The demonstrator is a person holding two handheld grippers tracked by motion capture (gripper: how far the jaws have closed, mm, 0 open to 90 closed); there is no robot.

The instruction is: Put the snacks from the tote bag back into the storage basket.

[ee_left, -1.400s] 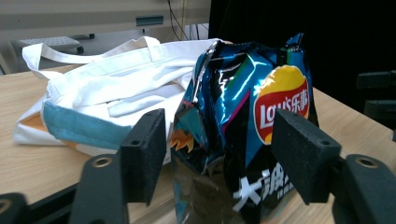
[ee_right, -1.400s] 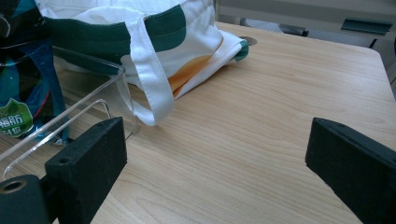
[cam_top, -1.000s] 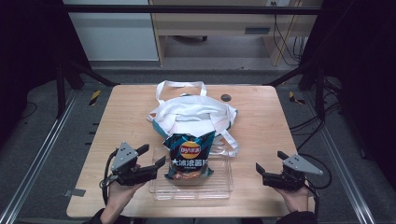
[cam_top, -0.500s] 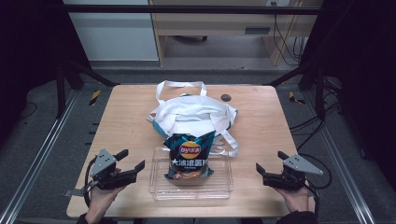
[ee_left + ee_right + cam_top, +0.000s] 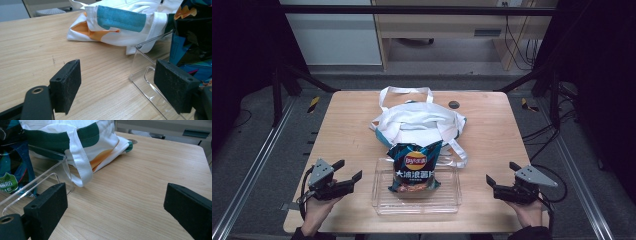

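A dark blue chip bag [image 5: 414, 166] lies in a clear plastic tray [image 5: 382, 202] near the table's front edge, its top leaning on a white tote bag [image 5: 418, 123] with teal and orange patches. My left gripper [image 5: 348, 170] rests open to the left of the tray, held by a hand. At the front right my right gripper [image 5: 502, 173] is open, apart from the tray. In the left gripper view, the open left gripper [image 5: 125, 82] frames bare wood and the tray's corner [image 5: 147, 53]. The right gripper view has the open right gripper [image 5: 122, 205] facing the tote's strap [image 5: 79, 157].
A small dark round hole [image 5: 454, 104] sits in the wooden tabletop [image 5: 347, 120] behind the tote. Metal rails and black frame legs flank the table. Cables trail on the floor at the right.
My left gripper has drawn back leftward from the tray's left end, toward the front left corner. The right gripper, tray, chip bag and tote have stayed put.
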